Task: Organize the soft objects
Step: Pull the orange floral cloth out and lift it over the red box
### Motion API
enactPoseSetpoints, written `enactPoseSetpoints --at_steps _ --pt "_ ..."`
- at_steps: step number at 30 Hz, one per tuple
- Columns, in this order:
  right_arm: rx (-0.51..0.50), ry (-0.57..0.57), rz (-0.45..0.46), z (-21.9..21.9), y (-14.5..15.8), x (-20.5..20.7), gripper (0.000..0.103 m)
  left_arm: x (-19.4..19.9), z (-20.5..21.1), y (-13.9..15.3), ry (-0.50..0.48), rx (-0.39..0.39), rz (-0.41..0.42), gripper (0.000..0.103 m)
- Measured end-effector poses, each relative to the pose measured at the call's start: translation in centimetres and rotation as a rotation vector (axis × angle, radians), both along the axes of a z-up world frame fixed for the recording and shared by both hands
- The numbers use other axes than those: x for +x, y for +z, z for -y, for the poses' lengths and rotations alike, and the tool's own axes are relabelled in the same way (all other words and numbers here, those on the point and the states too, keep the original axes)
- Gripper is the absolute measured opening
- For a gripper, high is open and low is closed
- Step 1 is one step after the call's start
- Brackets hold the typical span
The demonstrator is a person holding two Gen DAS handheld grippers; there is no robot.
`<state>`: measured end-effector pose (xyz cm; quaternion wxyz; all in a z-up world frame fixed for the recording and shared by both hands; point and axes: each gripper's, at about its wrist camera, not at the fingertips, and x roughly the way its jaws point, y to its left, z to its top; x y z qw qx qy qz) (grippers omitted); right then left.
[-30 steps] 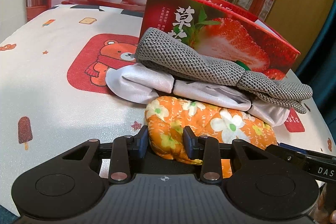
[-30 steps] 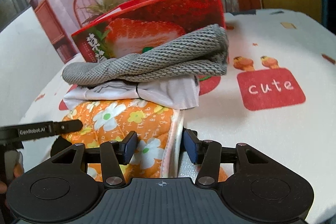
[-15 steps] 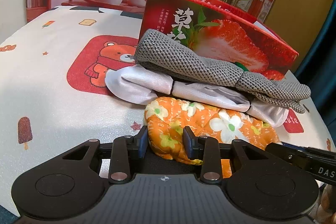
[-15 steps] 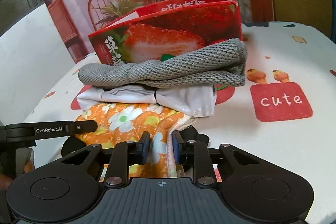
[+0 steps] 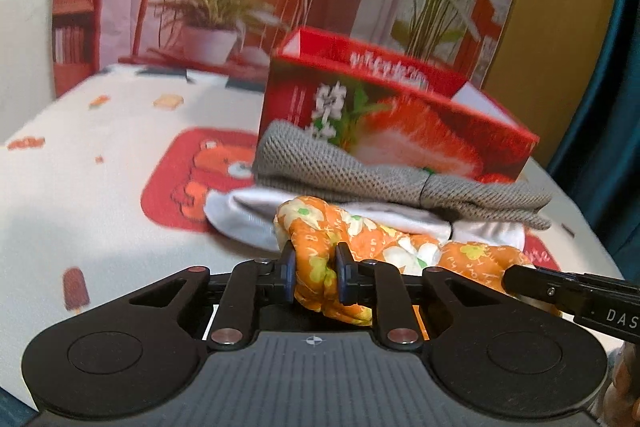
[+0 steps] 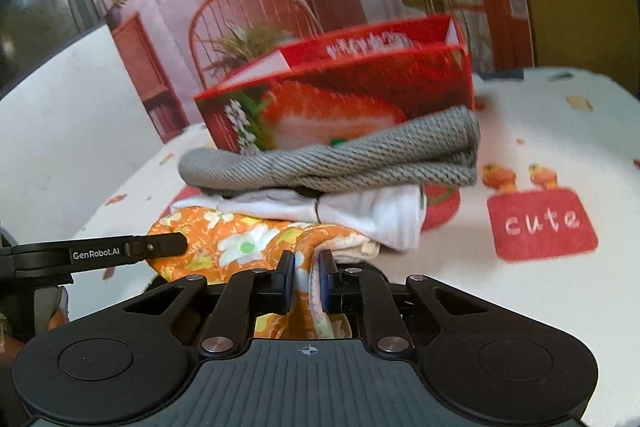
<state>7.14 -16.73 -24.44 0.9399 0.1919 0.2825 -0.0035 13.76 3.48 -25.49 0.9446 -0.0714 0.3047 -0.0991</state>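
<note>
A: Up front on the left wrist cam, what's w/ the left gripper (image 5: 313, 269)?
B: Jaws have just been closing; now pinching one end of the orange flower-print quilted cloth (image 5: 384, 247). That end is bunched and raised vs a sec ago, when it lay flat at the bottom of the stack.
A: And the rest?
B: Grey knitted cloth (image 5: 360, 171) and white satin cloth (image 5: 248, 215) sit just behind it, in front of the red strawberry-print cardboard box (image 5: 400, 123) on the cartoon-print worktop (image 5: 100, 195).
A: Right wrist cam?
B: Right gripper (image 6: 305, 279) pressed together on the orange cloth's other end (image 6: 240, 239); it was spread a sec ago. Grey cloth (image 6: 340, 155) rests atop the white one (image 6: 380, 211).
A: Meaning?
B: Prob both ends secured, lift begun, likely headed for the box (image 6: 340, 99).
</note>
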Motion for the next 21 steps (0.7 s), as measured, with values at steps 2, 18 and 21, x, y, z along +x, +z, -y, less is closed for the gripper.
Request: enactPoseSetpoints --at_steps 2,18,21 --pt "-0.014 0.004 0.024 -0.2 0.5 -0.2 0.012 -0.5 -0.1 0.7 0.003 -0.002 0.035 0.02" --pt "-0.132 0.035 0.158 -0.8 5.3 0.4 0.012 -0.8 0.1 4.2 0.016 -0.009 0.167 0.02" --pt "-0.14 0.041 0.167 -0.8 5.6 1.0 0.012 -0.6 -0.1 4.5 0.012 -0.013 0.179 0.02"
